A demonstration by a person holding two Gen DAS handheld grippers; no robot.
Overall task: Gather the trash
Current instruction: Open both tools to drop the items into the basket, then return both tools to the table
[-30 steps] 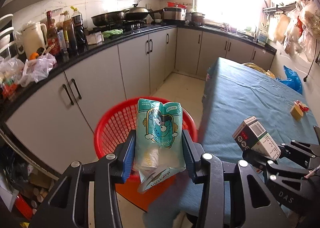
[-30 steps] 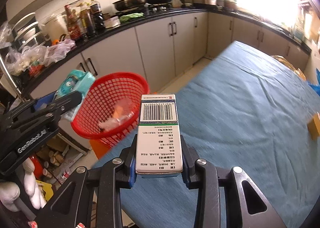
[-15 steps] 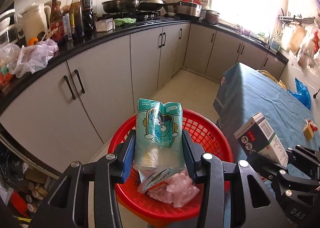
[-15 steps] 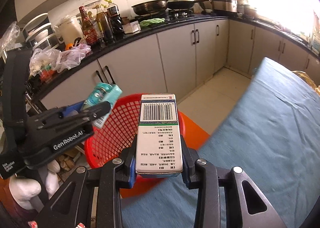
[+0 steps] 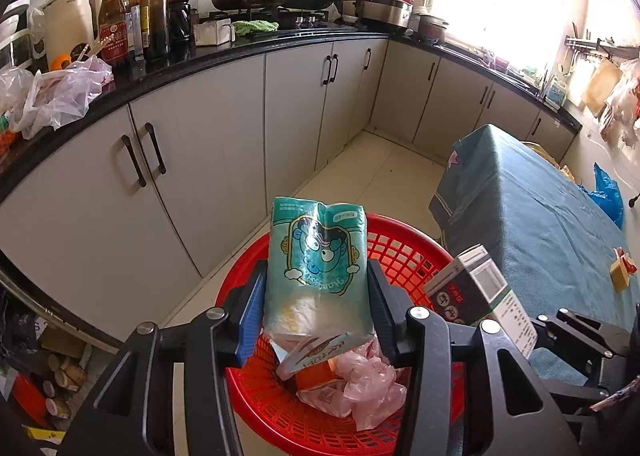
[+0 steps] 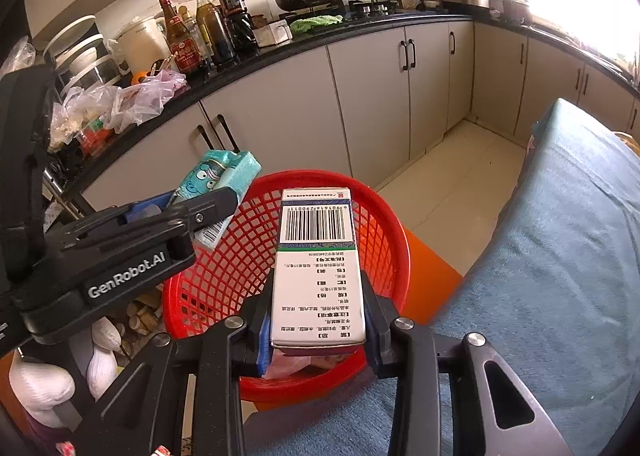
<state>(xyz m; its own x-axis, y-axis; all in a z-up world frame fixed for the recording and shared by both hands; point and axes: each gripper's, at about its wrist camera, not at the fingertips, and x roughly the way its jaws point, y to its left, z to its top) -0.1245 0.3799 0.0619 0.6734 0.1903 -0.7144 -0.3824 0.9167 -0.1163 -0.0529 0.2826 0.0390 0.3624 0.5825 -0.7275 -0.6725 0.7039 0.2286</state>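
Note:
My left gripper (image 5: 318, 296) is shut on a teal tissue pack (image 5: 318, 268) with a cartoon face and holds it over the red mesh basket (image 5: 404, 246). My right gripper (image 6: 318, 314) is shut on a white medicine box (image 6: 318, 264) with a barcode, held above the same basket (image 6: 240, 256). The box shows at the right of the left wrist view (image 5: 480, 292); the tissue pack shows at the left of the right wrist view (image 6: 218, 185). Pink plastic wrap (image 5: 368, 384) and other scraps lie in the basket.
The basket stands on an orange stool (image 6: 430, 274) between grey kitchen cabinets (image 5: 224, 143) and a table with a blue cloth (image 5: 552, 223). A small yellow-and-red item (image 5: 621, 272) lies on the table. Bottles, bags and pans crowd the black counter (image 5: 168, 59).
Both grippers have moved closer over the red basket with their loads still held. The basket now fills more of both views, and its contents show more.

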